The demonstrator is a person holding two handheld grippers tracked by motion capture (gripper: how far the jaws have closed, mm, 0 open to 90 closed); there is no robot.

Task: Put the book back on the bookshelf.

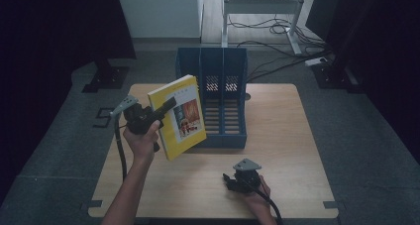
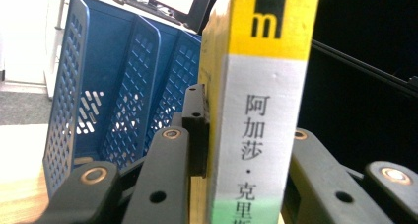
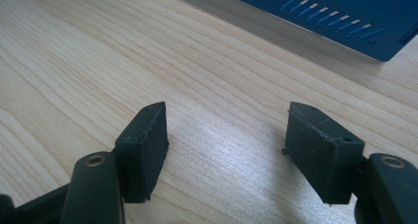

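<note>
holding a yellow book (image 1: 179, 117) up off the table (image 1: 277, 150), we keep our left gripper (image 1: 157, 111) clamped on it near its spine, jaws pressed against both covers. the book hangs tilted, just in front of the blue file rack (image 1: 233, 66) and a little to the left of it, with its top edge leaning toward the rack's left compartment and its lower corner just above the wood. in the left gripper view the book's spine (image 2: 261, 110) stands upright between the black jaws, yellow at the top, grey below with dark characters, and the rack (image 2: 123, 86) shows behind it on the left with its perforated dividers.

our right gripper (image 1: 232, 181) rests low over the table, well in front of the rack and nearer its right end. its jaws stand partly apart with nothing between them. in the right gripper view we see bare wood grain (image 3: 222, 135) between the two black pads (image 3: 148, 145), and the rack's front corner (image 3: 374, 26) sits beyond them at the upper right, apart from the jaws.

the rack stands at the far middle of the table, its three compartments open toward us.
</note>
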